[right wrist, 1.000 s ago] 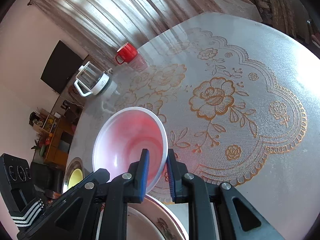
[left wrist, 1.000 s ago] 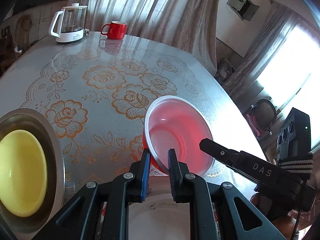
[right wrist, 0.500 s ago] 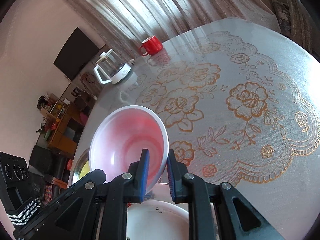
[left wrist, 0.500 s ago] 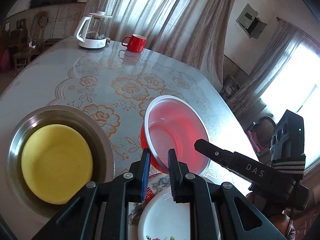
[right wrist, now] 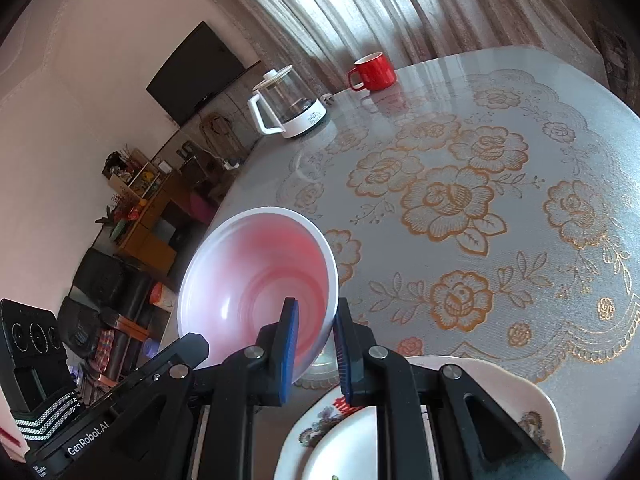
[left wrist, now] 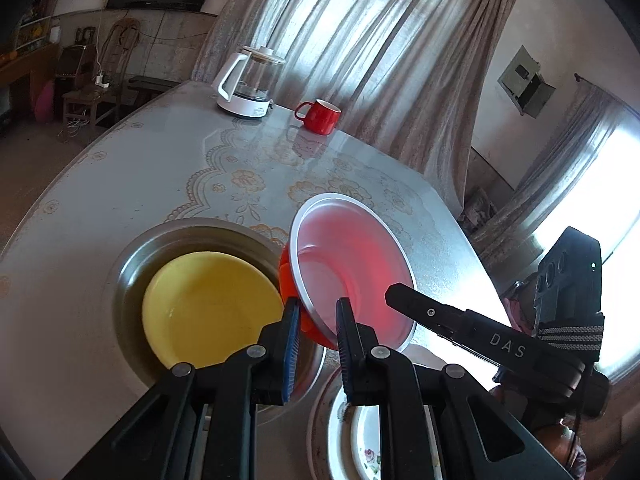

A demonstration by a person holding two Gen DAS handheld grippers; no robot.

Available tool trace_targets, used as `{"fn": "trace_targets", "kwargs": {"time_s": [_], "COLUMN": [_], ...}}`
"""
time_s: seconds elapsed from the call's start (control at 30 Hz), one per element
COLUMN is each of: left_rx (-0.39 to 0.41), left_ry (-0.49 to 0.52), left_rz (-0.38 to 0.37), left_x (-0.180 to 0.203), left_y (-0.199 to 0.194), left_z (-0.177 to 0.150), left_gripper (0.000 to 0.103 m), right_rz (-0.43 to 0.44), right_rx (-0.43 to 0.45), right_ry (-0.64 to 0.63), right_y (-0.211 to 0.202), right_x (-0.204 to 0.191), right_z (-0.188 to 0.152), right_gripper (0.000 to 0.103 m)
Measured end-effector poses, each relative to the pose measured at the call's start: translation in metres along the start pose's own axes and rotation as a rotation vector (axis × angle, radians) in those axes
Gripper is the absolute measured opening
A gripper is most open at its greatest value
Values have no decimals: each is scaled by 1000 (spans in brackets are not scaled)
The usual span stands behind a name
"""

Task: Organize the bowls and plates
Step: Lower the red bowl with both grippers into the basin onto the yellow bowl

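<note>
Worktop [left wrist: 120,184] with a gold rose-patterned cover fills both views, its bare edge curving away at 9 o'clock in the left wrist view. Curtains [left wrist: 360,60] hang behind it at 12 o'clock. On the worktop at 8 o'clock in the left wrist view sits a steel basin [left wrist: 132,264], and a yellow bowl [left wrist: 208,304] lies inside it. A red bowl [left wrist: 352,276] with a white rim and pale pink inside is lifted clear of the worktop, tilted, just to the right of the basin and overlapping its rim in that view. The left gripper [left wrist: 316,320] has its jaws clamped narrowly on the near rim of the red bowl, one blue pad outside and one inside. The right gripper [right wrist: 314,320] pinches the same bowl's rim from the other side, jaws equally narrow; in the right wrist view the red bowl [right wrist: 256,280] sits at 9 o'clock of centre. Below both grippers, at 6 o'clock, lies a stack of white flowered plates [right wrist: 500,392], a smaller one resting on a larger one. A glass kettle [left wrist: 252,84] with a white base and handle stands at the far worktop edge at 11 o'clock, and a red mug [left wrist: 320,116] stands just beside it to the right, apart from it.
</note>
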State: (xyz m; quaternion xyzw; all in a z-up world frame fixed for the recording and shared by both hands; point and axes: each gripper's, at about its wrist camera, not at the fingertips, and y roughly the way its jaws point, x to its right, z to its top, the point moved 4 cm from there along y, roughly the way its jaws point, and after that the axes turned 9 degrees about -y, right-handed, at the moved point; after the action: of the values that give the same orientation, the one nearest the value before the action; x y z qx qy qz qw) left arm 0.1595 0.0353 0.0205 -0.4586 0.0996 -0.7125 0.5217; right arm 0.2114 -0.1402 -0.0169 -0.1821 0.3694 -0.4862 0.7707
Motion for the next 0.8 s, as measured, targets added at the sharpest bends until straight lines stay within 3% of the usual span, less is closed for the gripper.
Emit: {"fn": "trace_targets", "kwargs": {"time_s": [0.43, 0.8], "left_rx": [30, -17], "left_ry": [-107, -131], "left_rz": [54, 104], "left_x": [-56, -80], "left_y": [-22, -2], "left_z": [-1, -6], "left_gripper": [16, 16], "right_rz": [67, 50], "right_rx": [-99, -159], "right_ry": [-76, -101], "right_y": [48, 71], "right_x": [-49, -56], "right_z": [-10, -13], "right_gripper": [16, 16]}}
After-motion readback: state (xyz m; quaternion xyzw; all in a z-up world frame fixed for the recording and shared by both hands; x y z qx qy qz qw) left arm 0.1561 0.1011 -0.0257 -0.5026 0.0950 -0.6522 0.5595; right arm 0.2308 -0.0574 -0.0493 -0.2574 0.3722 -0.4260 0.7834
